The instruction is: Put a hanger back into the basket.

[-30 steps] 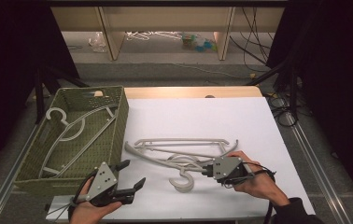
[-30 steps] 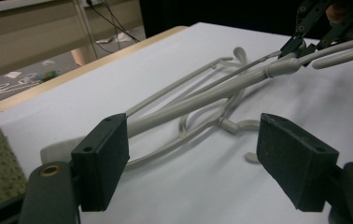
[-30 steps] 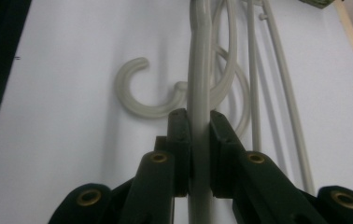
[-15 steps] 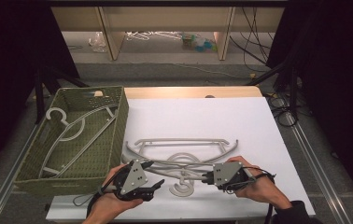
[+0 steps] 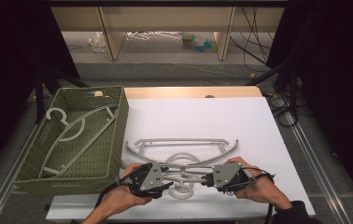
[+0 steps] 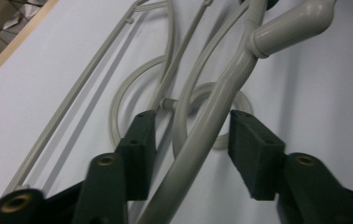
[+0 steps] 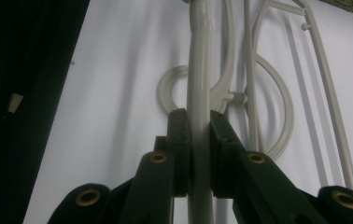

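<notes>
Leftward of the green woven basket [image 5: 118, 126] before, the left gripper [image 6: 191, 140] now straddles the beige plastic hanger [image 5: 184, 165], jaws just closing (not yet touching); the right gripper [image 7: 199, 123] clamps it.

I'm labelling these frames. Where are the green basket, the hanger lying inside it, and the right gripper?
green basket [image 5: 118, 122]: high view, on its right wall.
hanger in the basket [image 5: 67, 132]: high view, on its shoulder below the hook.
right gripper [image 7: 201, 122]: right gripper view, between the fingertips clamped on a hanger bar.
</notes>
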`<action>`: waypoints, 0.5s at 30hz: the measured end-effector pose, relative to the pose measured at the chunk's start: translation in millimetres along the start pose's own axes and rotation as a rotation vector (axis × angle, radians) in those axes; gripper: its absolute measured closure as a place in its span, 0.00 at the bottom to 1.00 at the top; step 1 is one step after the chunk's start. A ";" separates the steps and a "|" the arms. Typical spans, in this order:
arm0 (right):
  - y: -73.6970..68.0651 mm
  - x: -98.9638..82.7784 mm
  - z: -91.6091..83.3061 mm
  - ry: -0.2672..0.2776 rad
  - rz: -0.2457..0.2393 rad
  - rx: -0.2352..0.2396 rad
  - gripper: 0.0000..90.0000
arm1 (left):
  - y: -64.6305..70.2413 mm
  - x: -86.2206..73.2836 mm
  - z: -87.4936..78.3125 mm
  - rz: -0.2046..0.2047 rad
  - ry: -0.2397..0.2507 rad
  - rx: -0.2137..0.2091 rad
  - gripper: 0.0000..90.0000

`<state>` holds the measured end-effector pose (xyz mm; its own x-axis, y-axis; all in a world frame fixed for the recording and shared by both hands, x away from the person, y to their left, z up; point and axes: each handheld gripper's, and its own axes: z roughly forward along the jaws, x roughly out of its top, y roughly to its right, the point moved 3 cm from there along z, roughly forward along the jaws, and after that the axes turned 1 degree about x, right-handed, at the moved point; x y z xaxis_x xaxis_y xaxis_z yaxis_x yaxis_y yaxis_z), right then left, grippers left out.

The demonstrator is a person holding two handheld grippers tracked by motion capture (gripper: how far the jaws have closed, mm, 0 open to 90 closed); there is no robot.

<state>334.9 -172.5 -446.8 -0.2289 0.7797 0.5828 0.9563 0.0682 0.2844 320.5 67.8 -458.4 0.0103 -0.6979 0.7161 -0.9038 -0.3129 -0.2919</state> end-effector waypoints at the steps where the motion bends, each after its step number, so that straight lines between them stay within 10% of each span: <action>1: -0.3 0.0 0.2 0.001 -0.003 0.004 0.90 | -0.1 0.6 0.8 0.015 -0.005 -0.003 0.70; 8: 2.7 -1.7 -2.7 0.015 0.020 -0.026 0.87 | -1.0 9.4 -0.2 0.040 -0.028 -0.044 0.80; 15: 12.1 -2.5 -8.4 0.076 0.125 -0.104 0.79 | -6.8 14.8 -3.5 -0.088 0.004 -0.095 0.83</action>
<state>345.5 -178.8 -438.4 -0.1260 0.7289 0.6730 0.9551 -0.0942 0.2808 325.2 61.8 -443.6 0.0898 -0.6680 0.7387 -0.9360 -0.3101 -0.1666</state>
